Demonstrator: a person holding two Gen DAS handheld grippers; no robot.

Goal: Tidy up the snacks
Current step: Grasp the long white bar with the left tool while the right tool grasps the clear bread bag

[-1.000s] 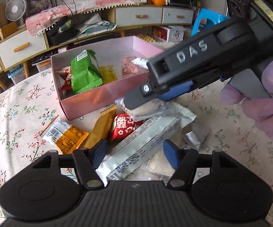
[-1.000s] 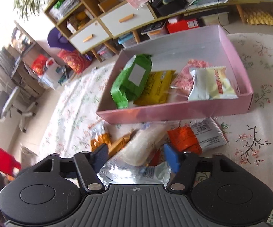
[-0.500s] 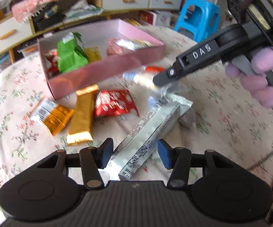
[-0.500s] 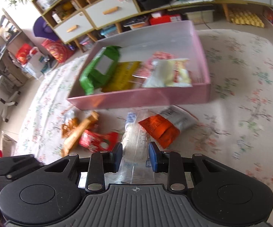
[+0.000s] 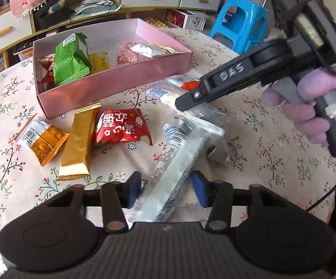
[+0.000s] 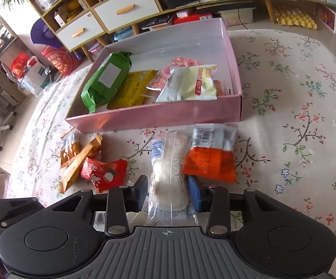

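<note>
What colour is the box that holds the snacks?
Pink outside, pale inside: the box shows best in the right wrist view.

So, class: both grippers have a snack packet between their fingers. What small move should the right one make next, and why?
Probably lift the clear packet and carry it over the pink box. The right gripper has it between its fingers, though they are opening slightly, so firm the grip first.

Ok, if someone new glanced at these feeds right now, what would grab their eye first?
Probably the pink box at the table's far side, already holding a green packet and other snacks. Next, the loose wrappers scattered in front of it, notably the red packet and gold bar. Then each hand-held gripper: the left closing around a long silver packet, the right around a clear-wrapped pale snack.
</note>
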